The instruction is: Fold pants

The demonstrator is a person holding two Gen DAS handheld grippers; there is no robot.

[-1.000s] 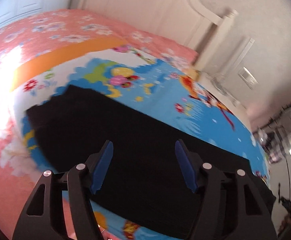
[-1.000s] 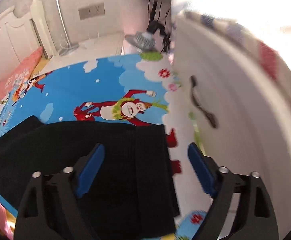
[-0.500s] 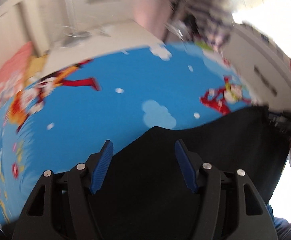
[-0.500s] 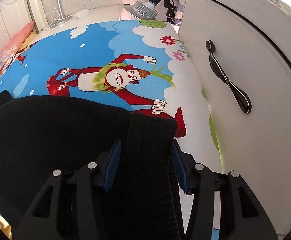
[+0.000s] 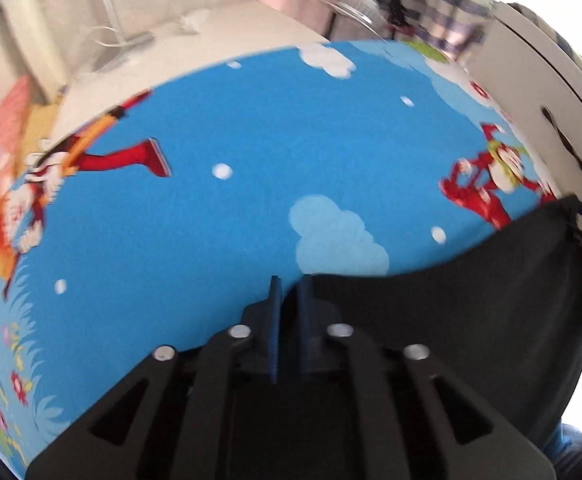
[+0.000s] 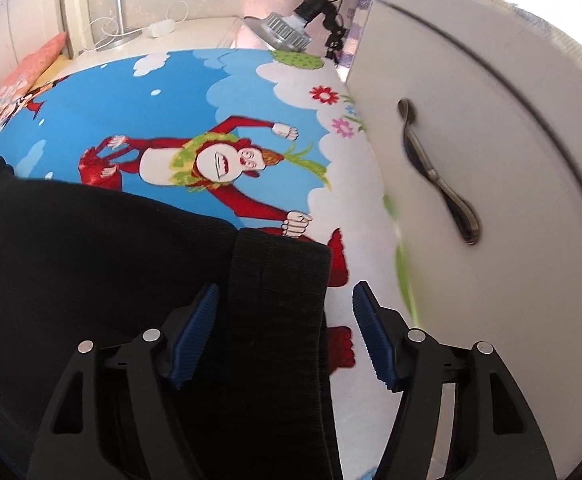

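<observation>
The black pants (image 6: 91,264) lie on a bed with a blue cartoon sheet (image 6: 131,104). In the right wrist view the ribbed waistband (image 6: 279,280) lies between my right gripper's (image 6: 287,300) blue pads, which are open on either side of it. In the left wrist view my left gripper (image 5: 289,284) is shut on the far edge of the pants (image 5: 471,300), which stretch off to the right. The cloth under both grippers is hidden by their bodies.
A white cabinet (image 6: 491,128) with a dark handle (image 6: 439,176) stands close on the right of the bed. A lamp (image 6: 287,28) and cables are at the bed's far end. A pink pillow (image 6: 23,72) is at the far left.
My left gripper has swung from the headboard side to the pants' far edge and closed on it. My right gripper narrowed around the waistband, then opened wider again.
</observation>
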